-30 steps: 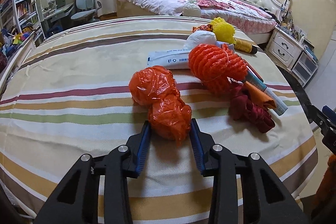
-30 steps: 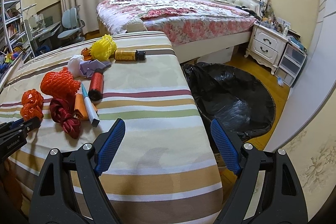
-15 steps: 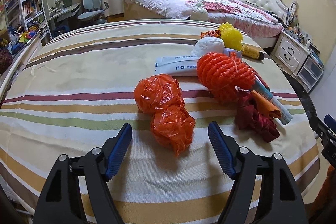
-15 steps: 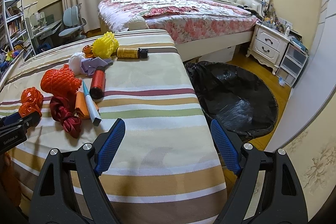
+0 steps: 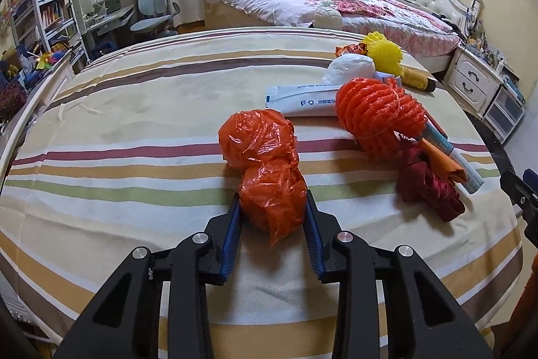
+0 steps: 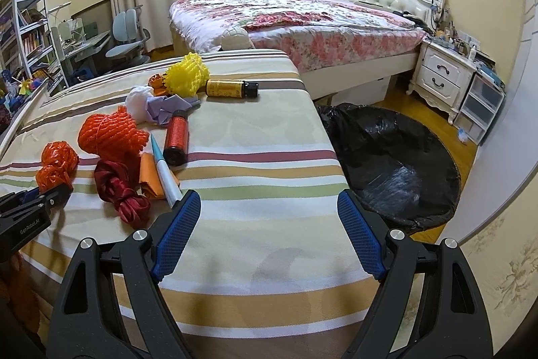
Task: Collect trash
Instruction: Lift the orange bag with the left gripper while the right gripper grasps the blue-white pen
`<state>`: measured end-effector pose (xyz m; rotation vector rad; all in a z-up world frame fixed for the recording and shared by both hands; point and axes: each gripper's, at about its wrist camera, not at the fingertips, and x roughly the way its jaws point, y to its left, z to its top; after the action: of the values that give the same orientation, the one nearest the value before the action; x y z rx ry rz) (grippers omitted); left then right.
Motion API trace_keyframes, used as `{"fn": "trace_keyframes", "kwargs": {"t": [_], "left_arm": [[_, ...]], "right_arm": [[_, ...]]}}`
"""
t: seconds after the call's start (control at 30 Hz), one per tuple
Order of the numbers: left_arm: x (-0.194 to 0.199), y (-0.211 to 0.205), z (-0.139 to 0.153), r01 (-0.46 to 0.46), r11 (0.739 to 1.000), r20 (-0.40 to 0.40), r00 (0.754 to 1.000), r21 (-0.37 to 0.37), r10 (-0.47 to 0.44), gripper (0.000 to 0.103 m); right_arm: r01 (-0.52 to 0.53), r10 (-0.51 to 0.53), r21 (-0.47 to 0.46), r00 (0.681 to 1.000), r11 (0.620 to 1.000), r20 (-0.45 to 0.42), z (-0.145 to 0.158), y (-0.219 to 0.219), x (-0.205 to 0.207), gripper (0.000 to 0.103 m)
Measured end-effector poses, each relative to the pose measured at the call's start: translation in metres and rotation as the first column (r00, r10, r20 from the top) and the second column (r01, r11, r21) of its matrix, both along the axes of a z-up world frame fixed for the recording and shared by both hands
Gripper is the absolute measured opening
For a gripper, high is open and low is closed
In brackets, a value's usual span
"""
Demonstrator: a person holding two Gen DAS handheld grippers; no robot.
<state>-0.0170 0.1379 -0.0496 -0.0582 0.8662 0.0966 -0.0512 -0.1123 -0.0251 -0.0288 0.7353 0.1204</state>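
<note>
Orange bag (image 5: 269, 170): thin crinkled plastic, glossy. Striped cover (image 6: 255, 177): woven cloth, matt. Orange net (image 5: 380, 116): ribbed foam mesh. Dark red ribbon (image 6: 119, 187): satin sheen. Bin liner (image 6: 390, 157): black plastic film, shiny. Gripper pads (image 6: 176, 232): blue, textured.

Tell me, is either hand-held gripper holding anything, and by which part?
The left hand-held gripper clamps the orange plastic bag by its nearer lobe. The right hand-held gripper is open and holds nothing.

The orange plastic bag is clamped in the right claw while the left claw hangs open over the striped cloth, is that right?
The claws are swapped. The left wrist view shows the left claw shut on the orange plastic bag; the right wrist view shows the right claw hanging open over the striped cloth.
</note>
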Motion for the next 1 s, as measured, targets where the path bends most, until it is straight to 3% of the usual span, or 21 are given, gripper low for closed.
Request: {"fn": "trace_keyframes", "kwargs": {"t": [0.2,0.43,0.7,0.87,1.0], "left_arm": [[-0.004,0.006,0.002,-0.019,0.999,0.02,1.0,0.046,0.018,0.035],[-0.004,0.022,0.001,-0.05,0.998,0.015,0.999,0.029,0.05,0.035],[-0.003,0.027,-0.001,-0.048,0.999,0.011,0.999,0.013,0.048,0.035],[-0.003,0.03,-0.002,-0.046,0.999,0.011,0.999,-0.002,0.046,0.035],[-0.004,0.032,-0.002,-0.046,0.999,0.012,0.999,-0.007,0.046,0.035]], "right_arm": [[-0.092,0.094,0.063,0.995,0.994,-0.033,-0.001,0.02,0.008,0.054],[-0.169,0.174,0.066,0.982,0.983,-0.074,-0.01,0.045,0.018,0.034],[-0.207,0.214,0.073,0.972,0.976,-0.102,-0.013,0.059,0.024,0.019],[-0.232,0.238,0.058,0.965,0.971,-0.11,-0.013,0.064,0.025,0.018],[-0.244,0.249,0.06,0.962,0.968,-0.112,-0.014,0.066,0.023,0.009]]}}
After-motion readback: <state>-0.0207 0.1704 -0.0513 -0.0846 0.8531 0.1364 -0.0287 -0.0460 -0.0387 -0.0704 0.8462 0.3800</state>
